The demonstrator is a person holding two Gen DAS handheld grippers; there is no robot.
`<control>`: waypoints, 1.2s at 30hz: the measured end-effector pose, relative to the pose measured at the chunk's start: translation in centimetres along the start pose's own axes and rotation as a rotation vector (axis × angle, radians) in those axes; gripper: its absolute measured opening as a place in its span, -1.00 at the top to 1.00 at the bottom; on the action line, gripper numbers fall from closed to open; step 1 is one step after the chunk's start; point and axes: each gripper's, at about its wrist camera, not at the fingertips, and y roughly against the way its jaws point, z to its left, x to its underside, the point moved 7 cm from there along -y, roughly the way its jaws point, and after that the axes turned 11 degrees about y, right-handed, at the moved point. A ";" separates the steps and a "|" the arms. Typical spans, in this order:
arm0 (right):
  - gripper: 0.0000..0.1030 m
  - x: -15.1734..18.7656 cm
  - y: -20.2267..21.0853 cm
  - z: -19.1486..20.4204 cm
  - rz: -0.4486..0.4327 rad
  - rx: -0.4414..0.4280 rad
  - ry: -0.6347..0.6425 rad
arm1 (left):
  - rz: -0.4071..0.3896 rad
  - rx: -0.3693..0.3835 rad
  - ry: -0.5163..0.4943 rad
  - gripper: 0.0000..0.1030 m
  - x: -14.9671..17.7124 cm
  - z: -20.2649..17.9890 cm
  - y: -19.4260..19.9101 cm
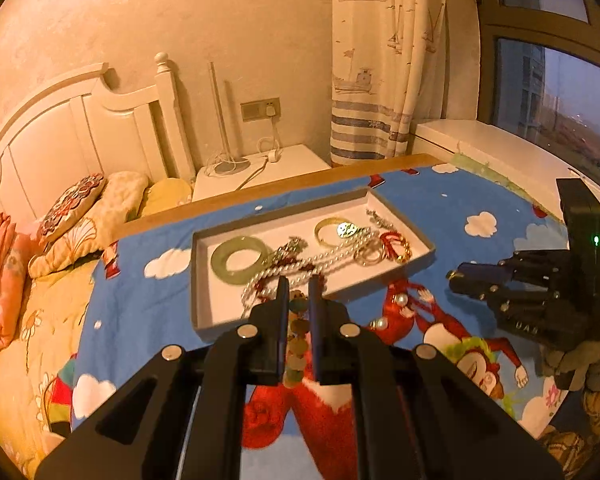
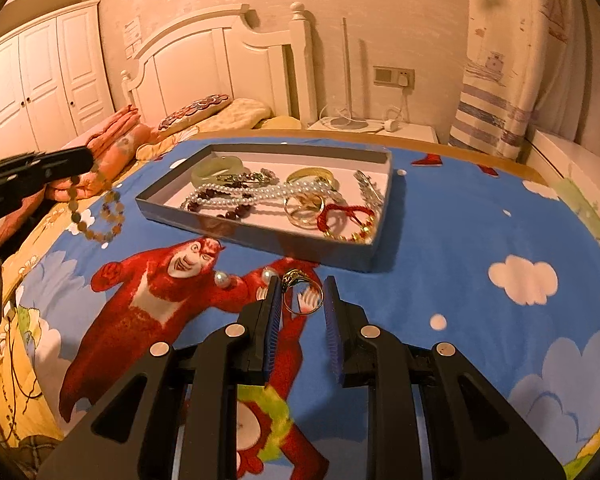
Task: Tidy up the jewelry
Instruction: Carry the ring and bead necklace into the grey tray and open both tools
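Warm lamplight fills a bedroom with a white headboard and a ship-print curtain; a board covered by a blue cartoon cloth serves as the bench, and a shallow white tray lies toward its far edge; inside the tray sit a pale green bangle at the left end, a pearl necklace across the middle, a gold bangle, clear rings and a red cord bracelet at the right end; two loose pearls lie on the cloth just in front of the tray's near edge; the left hand-held gripper is nearly closed, pinching a beaded bracelet that dangles in the air over the bench's left edge; the right hand-held gripper is partly closed on a gold ring, which stands between the two blue pads above the cloth, near the tray's front wall.
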 end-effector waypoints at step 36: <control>0.57 -10.2 -17.1 -6.9 0.263 0.071 0.058 | 0.094 0.033 0.106 0.83 -7.4 -1.4 -17.2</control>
